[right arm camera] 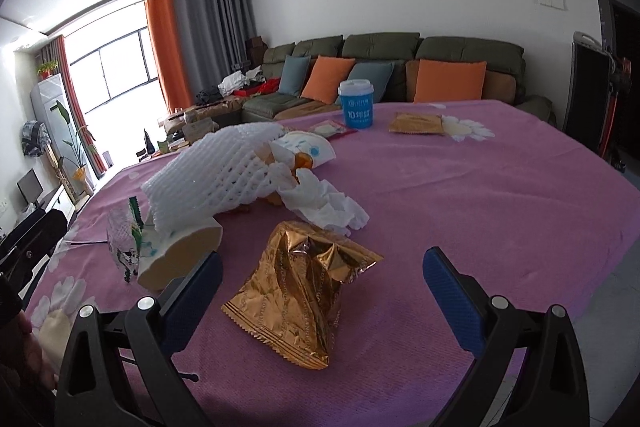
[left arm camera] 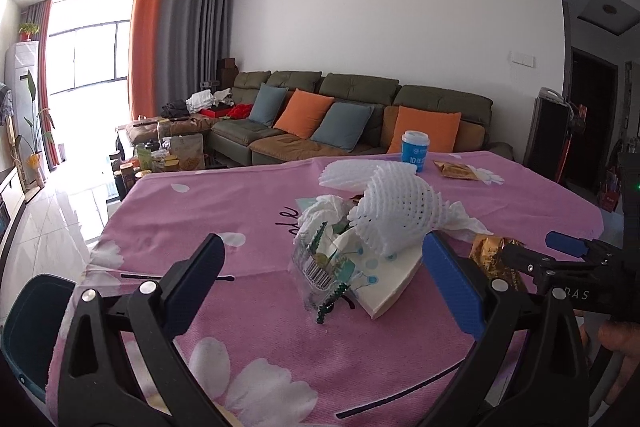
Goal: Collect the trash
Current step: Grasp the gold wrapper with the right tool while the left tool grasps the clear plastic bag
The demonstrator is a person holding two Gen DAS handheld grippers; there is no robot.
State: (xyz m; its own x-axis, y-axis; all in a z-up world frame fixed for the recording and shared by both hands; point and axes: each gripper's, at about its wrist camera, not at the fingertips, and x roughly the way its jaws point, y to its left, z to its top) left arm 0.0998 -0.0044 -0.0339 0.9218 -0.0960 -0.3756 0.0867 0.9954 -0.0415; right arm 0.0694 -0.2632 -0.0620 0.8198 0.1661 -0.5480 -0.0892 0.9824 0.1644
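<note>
On the pink tablecloth [left arm camera: 224,211] lies a heap of trash: a white foam net [left arm camera: 396,215], a crumpled tissue [left arm camera: 320,211], a clear barcode wrapper [left arm camera: 320,267] and a white paper wedge [left arm camera: 384,283]. My left gripper [left arm camera: 326,279] is open, its fingers standing either side of the heap's near end without touching it. My right gripper [right arm camera: 324,291] is open too. A crumpled gold foil wrapper [right arm camera: 304,299] lies on the cloth between its fingers, unclamped. The foam net [right arm camera: 216,179] and tissue [right arm camera: 324,203] sit just beyond it.
At the table's far side stand a blue paper cup [right arm camera: 357,105], a flat gold packet [right arm camera: 418,123] and a red-edged packet [right arm camera: 330,129]. A dark bin [left arm camera: 32,327] sits below the table's left edge. A sofa with cushions [left arm camera: 352,115] lies beyond.
</note>
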